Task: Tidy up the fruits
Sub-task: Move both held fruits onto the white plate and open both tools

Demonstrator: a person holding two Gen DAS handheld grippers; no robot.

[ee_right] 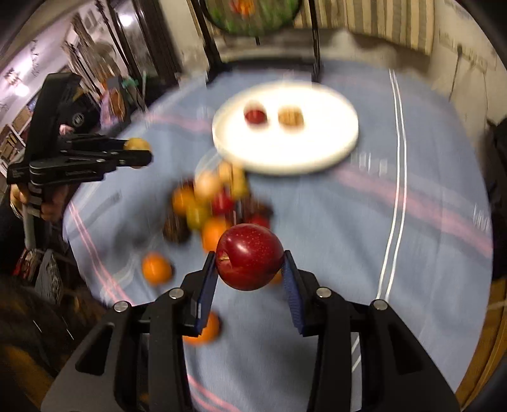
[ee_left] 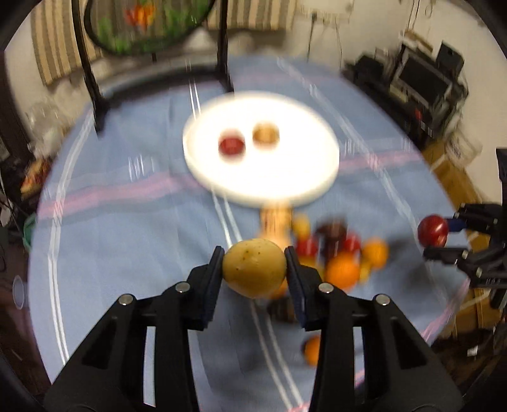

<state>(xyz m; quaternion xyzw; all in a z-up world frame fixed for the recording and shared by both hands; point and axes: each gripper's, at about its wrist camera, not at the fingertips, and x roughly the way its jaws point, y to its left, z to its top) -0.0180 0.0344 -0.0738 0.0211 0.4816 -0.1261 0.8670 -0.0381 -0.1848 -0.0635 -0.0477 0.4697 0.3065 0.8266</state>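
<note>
My left gripper [ee_left: 255, 264] is shut on a yellow-brown pear [ee_left: 254, 272] and holds it above the blue cloth; it also shows in the right wrist view [ee_right: 137, 153]. My right gripper [ee_right: 250, 269] is shut on a red apple [ee_right: 249, 256]; it shows in the left wrist view [ee_left: 437, 236] at the right, holding the apple [ee_left: 432, 229]. A white round plate [ee_left: 202, 164] [ee_right: 329, 158] lies ahead with a red fruit [ee_left: 232, 146] and a yellowish fruit [ee_left: 266, 134] on it. A pile of mixed fruits [ee_left: 342, 253] [ee_right: 209, 206] lies between the grippers and the plate.
A blue striped cloth [ee_left: 126, 222] covers the round table. Loose oranges [ee_left: 312, 350] [ee_right: 156, 268] lie near me. A black stand [ee_left: 92, 85] with a hanging mesh basket [ee_left: 142, 25] stands at the far edge. Shelves and clutter surround the table.
</note>
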